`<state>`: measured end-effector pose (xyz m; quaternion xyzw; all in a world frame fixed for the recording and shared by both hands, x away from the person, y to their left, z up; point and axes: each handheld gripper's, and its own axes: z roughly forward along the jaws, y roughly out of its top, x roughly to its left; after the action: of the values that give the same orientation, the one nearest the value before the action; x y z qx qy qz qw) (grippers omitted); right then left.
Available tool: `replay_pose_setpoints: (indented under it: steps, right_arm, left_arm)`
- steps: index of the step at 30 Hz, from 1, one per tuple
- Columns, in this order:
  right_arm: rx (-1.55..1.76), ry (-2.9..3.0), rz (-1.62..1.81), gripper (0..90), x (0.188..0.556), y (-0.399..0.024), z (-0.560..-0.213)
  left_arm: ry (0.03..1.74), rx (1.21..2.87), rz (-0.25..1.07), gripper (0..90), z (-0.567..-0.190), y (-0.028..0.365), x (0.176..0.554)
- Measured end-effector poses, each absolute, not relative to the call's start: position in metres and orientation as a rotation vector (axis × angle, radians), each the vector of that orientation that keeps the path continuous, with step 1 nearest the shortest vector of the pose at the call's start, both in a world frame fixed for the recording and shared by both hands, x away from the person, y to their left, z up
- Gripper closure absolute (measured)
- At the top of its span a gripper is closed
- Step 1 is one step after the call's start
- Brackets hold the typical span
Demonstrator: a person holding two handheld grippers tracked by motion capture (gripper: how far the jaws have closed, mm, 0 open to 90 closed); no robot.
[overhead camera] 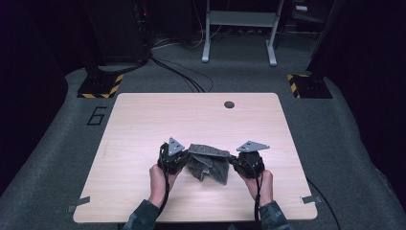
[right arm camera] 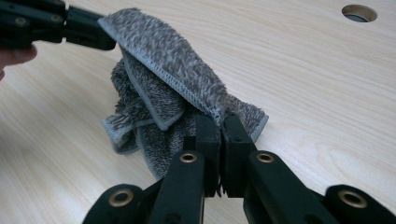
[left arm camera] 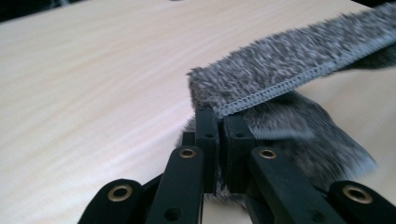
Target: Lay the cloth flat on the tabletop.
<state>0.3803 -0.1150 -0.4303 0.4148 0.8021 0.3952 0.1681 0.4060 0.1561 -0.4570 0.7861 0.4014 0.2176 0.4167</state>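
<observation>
A grey fuzzy cloth (overhead camera: 208, 160) with a stitched hem is held between the two grippers over the near middle of the wooden table (overhead camera: 191, 115). My left gripper (overhead camera: 187, 155) is shut on one corner of the cloth (left arm camera: 289, 70), its jaws (left arm camera: 219, 116) pinching the hem. My right gripper (overhead camera: 233, 160) is shut on the opposite end of the same edge (right arm camera: 220, 121). That edge stretches taut between them, and the rest of the cloth (right arm camera: 163, 56) hangs down in folds onto the table. The left gripper (right arm camera: 100, 39) also appears at the upper left of the right gripper view.
A round cable hole (overhead camera: 229, 104) lies near the table's far edge (right arm camera: 358, 12). On the grey carpet behind stand a metal frame (overhead camera: 239, 28), cables (overhead camera: 182, 76) and two posts on yellow-black striped bases (overhead camera: 100, 85). A "6" (overhead camera: 97, 116) is marked on the floor at left.
</observation>
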Motion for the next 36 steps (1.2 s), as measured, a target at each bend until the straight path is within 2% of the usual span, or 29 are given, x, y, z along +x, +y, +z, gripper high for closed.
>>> replay_pose_setpoints:
  steps: [1, 2, 6, 14, 17, 20, 23, 24, 25, 27, 30, 36]
  right_arm:
    - [1.191, 2.276, 1.121, 88.2, 0.381, -0.115, -0.430]
    - [1.203, 2.272, 1.121, 88.2, 0.383, -0.115, -0.431]
    - [1.251, 2.254, 1.122, 88.2, 0.391, -0.122, -0.435]
    - [1.283, 2.237, 1.121, 88.1, 0.395, -0.127, -0.438]
    - [1.292, 2.231, 1.129, 88.1, 0.396, -0.127, -0.440]
    - [1.285, 2.236, 1.120, 88.1, 0.396, -0.127, -0.440]
    - [1.288, 2.233, 1.124, 88.1, 0.396, -0.126, -0.439]
    - [1.291, 2.230, 1.125, 88.1, 0.395, -0.127, -0.439]
    - [1.286, 2.227, 1.127, 88.1, 0.396, -0.128, -0.439]
    - [1.295, 2.225, 1.127, 88.2, 0.396, -0.129, -0.438]
    - [1.300, 2.214, 1.141, 88.1, 0.395, -0.134, -0.436]
    - [1.303, 2.187, 1.182, 88.2, 0.393, -0.142, -0.429]
  left_arm:
    - [1.026, 1.981, 0.542, 78.7, -0.457, 0.155, 0.410]
    - [1.050, 1.982, 0.530, 68.3, -0.458, 0.155, 0.413]
    - [1.071, 1.981, 0.496, 48.2, -0.465, 0.152, 0.404]
    - [0.946, 2.031, 0.446, 37.2, -0.471, 0.128, 0.366]
    - [0.898, 2.083, 0.487, 35.9, -0.478, 0.116, 0.353]
    - [0.901, 2.115, 0.523, 39.5, -0.485, 0.109, 0.355]
    - [0.913, 2.123, 0.564, 57.1, -0.488, 0.108, 0.358]
    - [0.929, 2.113, 0.555, 66.9, -0.492, 0.110, 0.364]
    - [0.934, 2.117, 0.543, 73.1, -0.494, 0.111, 0.365]
    - [0.930, 2.119, 0.531, 82.0, -0.496, 0.113, 0.365]
    - [0.910, 2.131, 0.511, 87.3, -0.499, 0.123, 0.358]
    - [0.926, 2.140, 0.461, 87.6, -0.496, 0.155, 0.339]
